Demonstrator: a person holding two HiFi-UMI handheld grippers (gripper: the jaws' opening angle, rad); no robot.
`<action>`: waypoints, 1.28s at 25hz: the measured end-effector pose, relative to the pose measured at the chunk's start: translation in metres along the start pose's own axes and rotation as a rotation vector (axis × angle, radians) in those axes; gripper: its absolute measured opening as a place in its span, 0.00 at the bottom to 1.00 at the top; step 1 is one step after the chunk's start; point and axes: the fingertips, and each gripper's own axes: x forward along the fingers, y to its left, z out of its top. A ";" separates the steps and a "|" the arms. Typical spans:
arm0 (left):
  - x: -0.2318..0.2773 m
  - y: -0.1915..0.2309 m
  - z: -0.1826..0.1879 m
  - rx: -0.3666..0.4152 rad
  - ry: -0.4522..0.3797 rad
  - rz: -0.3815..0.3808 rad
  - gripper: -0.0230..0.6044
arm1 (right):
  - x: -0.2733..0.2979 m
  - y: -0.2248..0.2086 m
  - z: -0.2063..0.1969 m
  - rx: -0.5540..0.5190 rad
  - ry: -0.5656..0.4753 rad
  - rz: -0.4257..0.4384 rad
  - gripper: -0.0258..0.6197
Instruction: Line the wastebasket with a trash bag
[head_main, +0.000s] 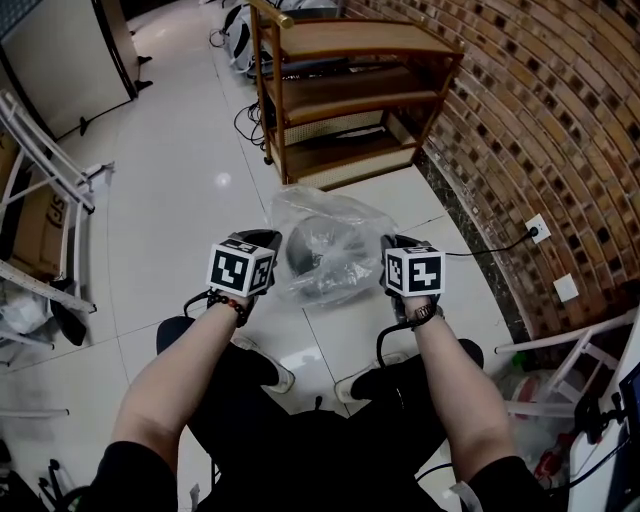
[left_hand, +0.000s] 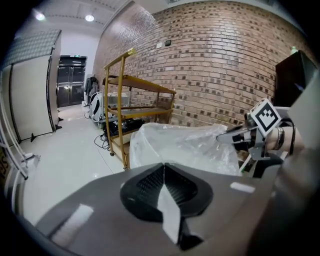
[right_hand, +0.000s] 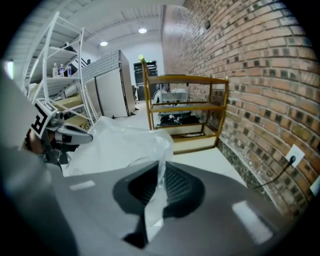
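Observation:
A clear plastic trash bag (head_main: 330, 222) is draped over a dark round wastebasket (head_main: 318, 262) on the white floor in the head view. My left gripper (head_main: 266, 246) is at the bag's left side, shut on its edge. My right gripper (head_main: 391, 252) is at the bag's right side, also shut on the film. In the left gripper view a strip of bag (left_hand: 167, 210) is pinched between the closed jaws, and the bag (left_hand: 185, 145) billows ahead. In the right gripper view a fold of film (right_hand: 159, 190) runs up from the closed jaws to the bag (right_hand: 120, 142).
A wooden shelf unit (head_main: 340, 90) stands just beyond the basket, against a brick wall (head_main: 560, 130) with a socket and cable (head_main: 537, 228). A white rack (head_main: 40, 170) is at the left. The person's shoes (head_main: 270, 372) are close to the basket.

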 end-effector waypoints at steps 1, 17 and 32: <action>0.003 0.000 -0.002 0.008 0.007 0.002 0.04 | 0.003 -0.002 -0.003 0.003 0.004 -0.005 0.05; 0.049 0.009 -0.034 0.028 0.109 0.011 0.04 | 0.042 -0.026 -0.047 0.039 0.084 -0.025 0.05; 0.085 0.021 -0.061 0.007 0.200 0.023 0.04 | 0.086 -0.036 -0.068 0.044 0.140 -0.015 0.08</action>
